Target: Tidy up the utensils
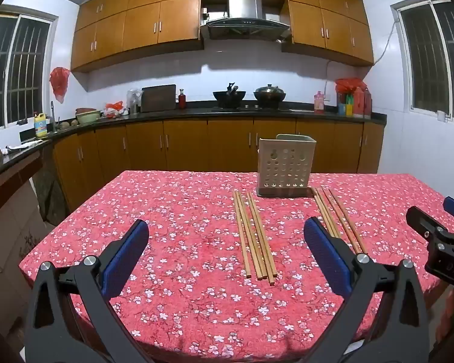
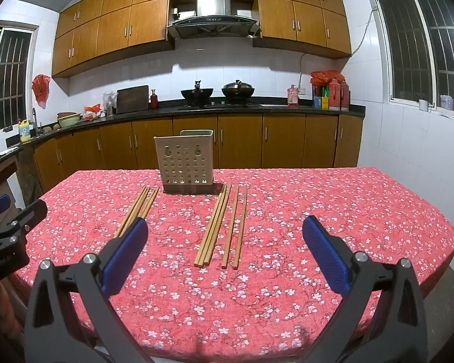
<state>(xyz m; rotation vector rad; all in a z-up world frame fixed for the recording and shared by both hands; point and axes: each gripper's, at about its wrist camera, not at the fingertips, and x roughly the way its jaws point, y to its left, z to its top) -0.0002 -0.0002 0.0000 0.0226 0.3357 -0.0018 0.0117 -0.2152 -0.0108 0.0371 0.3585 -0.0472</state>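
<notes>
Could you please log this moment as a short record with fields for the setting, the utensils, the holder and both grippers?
setting: kitchen, table under a red floral tablecloth
utensils: two groups of wooden chopsticks lying flat, left group and right group
holder: beige perforated utensil holder, upright behind the chopsticks, nothing visible in it
left gripper: open, holding nothing, above the table
right gripper: open, holding nothing, above the table
progress: no chopstick in the holder yet
</notes>
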